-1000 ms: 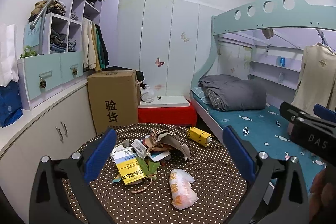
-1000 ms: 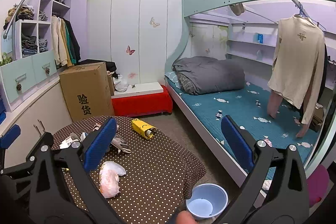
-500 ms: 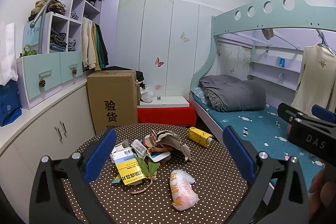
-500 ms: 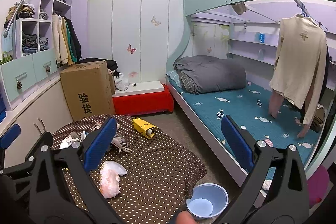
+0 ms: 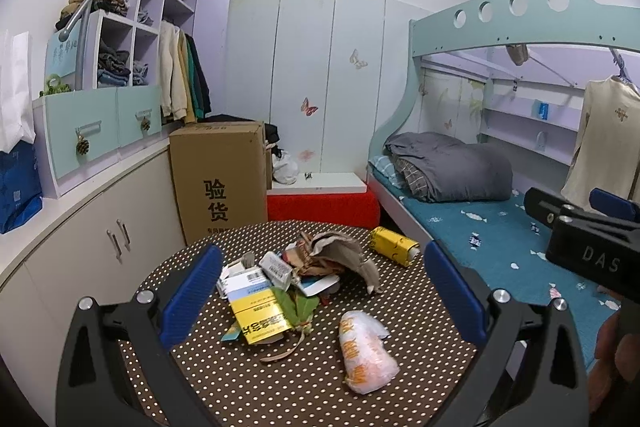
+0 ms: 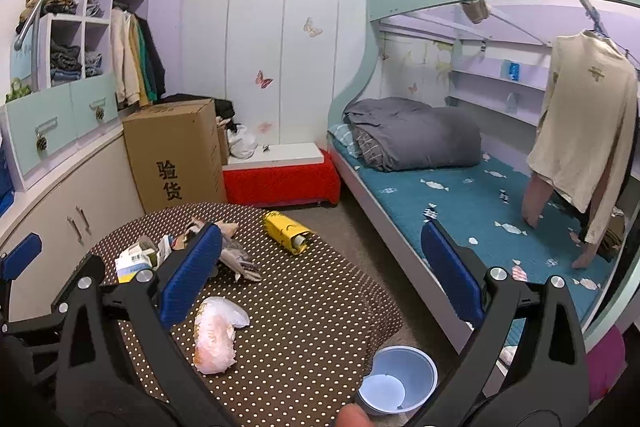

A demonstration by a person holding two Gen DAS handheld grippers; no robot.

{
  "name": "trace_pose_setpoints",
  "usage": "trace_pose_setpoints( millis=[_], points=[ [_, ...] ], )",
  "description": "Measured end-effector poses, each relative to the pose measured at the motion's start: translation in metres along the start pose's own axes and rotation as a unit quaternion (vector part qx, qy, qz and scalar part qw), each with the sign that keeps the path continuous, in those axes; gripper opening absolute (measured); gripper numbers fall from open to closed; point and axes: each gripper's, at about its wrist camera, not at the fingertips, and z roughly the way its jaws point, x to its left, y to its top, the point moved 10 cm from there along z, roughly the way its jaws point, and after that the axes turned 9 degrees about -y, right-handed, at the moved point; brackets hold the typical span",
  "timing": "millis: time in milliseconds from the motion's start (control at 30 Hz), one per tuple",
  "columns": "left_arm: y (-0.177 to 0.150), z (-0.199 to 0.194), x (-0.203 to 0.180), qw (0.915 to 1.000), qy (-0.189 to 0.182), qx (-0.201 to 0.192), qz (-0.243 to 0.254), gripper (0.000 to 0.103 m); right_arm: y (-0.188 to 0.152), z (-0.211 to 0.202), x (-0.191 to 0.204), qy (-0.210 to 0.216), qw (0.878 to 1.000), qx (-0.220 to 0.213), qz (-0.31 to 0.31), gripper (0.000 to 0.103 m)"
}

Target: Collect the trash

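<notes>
A round table with a brown polka-dot cloth [image 5: 280, 387] holds trash: a yellow and white box [image 5: 258, 315], small cartons [image 5: 276, 265], crumpled brown paper [image 5: 340, 255], a yellow tube [image 5: 394, 251] and a white and orange plastic bag [image 5: 366, 351]. My left gripper [image 5: 320, 291] is open and empty above the pile. My right gripper [image 6: 320, 275] is open and empty over the table's right edge; the bag [image 6: 216, 333] and tube [image 6: 288, 231] lie below it. The right gripper also shows at the right of the left wrist view [image 5: 588, 231].
A pale blue bin [image 6: 398, 379] stands on the floor right of the table. A cardboard box [image 5: 220, 175], a red bench [image 5: 320, 203], white cabinets [image 5: 80, 247] and a bunk bed [image 5: 480, 219] surround the table.
Both views have shifted only slightly; the right gripper has drifted a little. The trash has not moved and both grippers stay open.
</notes>
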Motion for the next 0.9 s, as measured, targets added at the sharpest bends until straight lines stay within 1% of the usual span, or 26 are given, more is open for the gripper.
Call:
trace_pose_setpoints(
  millis=[100,167,300,400,500,600,667,733,800,833,867,900],
  points=[
    [-0.013,0.007,0.015,0.9998,0.012,0.015,-0.004,0.099,-0.011,0.012,0.011,0.008,1.000,0.017,-0.015,0.097],
    [-0.024,0.013,0.027,0.9993,0.021,0.029,-0.008,0.099,-0.023,0.025,0.020,0.015,0.999,0.037,-0.027,0.097],
    [-0.048,0.022,0.049,0.9977,0.037,0.055,-0.012,0.099,-0.048,0.044,0.043,0.049,0.995,0.076,-0.042,0.097],
    [-0.066,0.031,0.064,0.9958,0.049,0.076,-0.011,0.099,-0.075,0.060,0.065,0.086,0.988,0.115,-0.058,0.097],
    [-0.083,0.039,0.079,0.9932,0.059,0.098,-0.023,0.099,-0.103,0.075,0.085,0.112,0.978,0.157,-0.075,0.097],
    [-0.098,0.047,0.092,0.9904,0.066,0.117,-0.030,0.099,-0.126,0.087,0.104,0.133,0.970,0.186,-0.088,0.097],
    [-0.104,0.051,0.098,0.9891,0.069,0.126,-0.031,0.099,-0.137,0.091,0.114,0.145,0.965,0.198,-0.093,0.096],
    [-0.106,0.057,0.103,0.9883,0.071,0.131,-0.034,0.099,-0.149,0.097,0.126,0.155,0.959,0.214,-0.098,0.091],
    [-0.106,0.064,0.107,0.9876,0.069,0.136,-0.038,0.099,-0.155,0.102,0.131,0.160,0.956,0.223,-0.100,0.082],
    [-0.106,0.067,0.108,0.9873,0.069,0.138,-0.040,0.099,-0.160,0.106,0.134,0.163,0.954,0.230,-0.099,0.079],
    [-0.105,0.071,0.108,0.9870,0.068,0.139,-0.043,0.099,-0.164,0.109,0.135,0.166,0.953,0.236,-0.098,0.069],
    [-0.104,0.078,0.109,0.9868,0.065,0.140,-0.049,0.099,-0.166,0.110,0.137,0.171,0.951,0.240,-0.096,0.055]
  ],
)
